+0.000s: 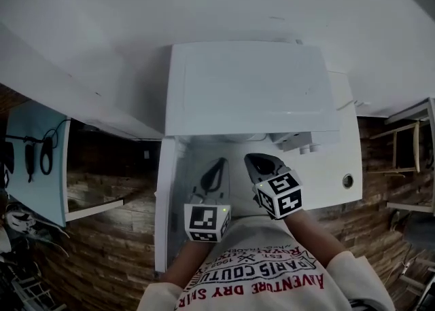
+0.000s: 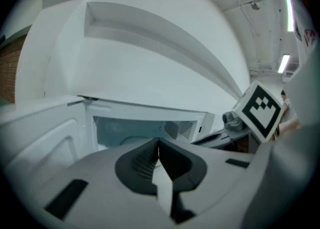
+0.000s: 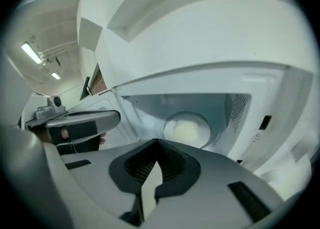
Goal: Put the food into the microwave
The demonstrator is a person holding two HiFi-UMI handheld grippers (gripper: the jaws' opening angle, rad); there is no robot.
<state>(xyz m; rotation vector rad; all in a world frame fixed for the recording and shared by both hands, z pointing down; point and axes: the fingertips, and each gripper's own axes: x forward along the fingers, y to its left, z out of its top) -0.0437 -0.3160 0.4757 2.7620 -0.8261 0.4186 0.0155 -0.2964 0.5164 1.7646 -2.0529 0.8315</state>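
A white microwave (image 1: 251, 85) stands on a white table, its door (image 1: 166, 201) swung open to the left. In the right gripper view a pale yellow portion of food in a white bowl (image 3: 187, 129) sits on the turntable inside the cavity. My right gripper (image 3: 157, 142) hangs in front of the opening, shut and empty, apart from the bowl. My left gripper (image 2: 159, 142) is also shut with nothing in it, facing the cavity (image 2: 140, 129) beside the door. From the head view both grippers, left (image 1: 217, 165) and right (image 1: 258, 162), sit side by side before the opening, and the food is hidden under the microwave's top.
The open door (image 3: 107, 118) stands close on the left of the left gripper (image 3: 75, 123). The white table (image 1: 340, 174) has a round hole (image 1: 348, 180) at the right. A pale side table with cables (image 1: 41, 167) is at left, a wooden chair (image 1: 408, 147) at right.
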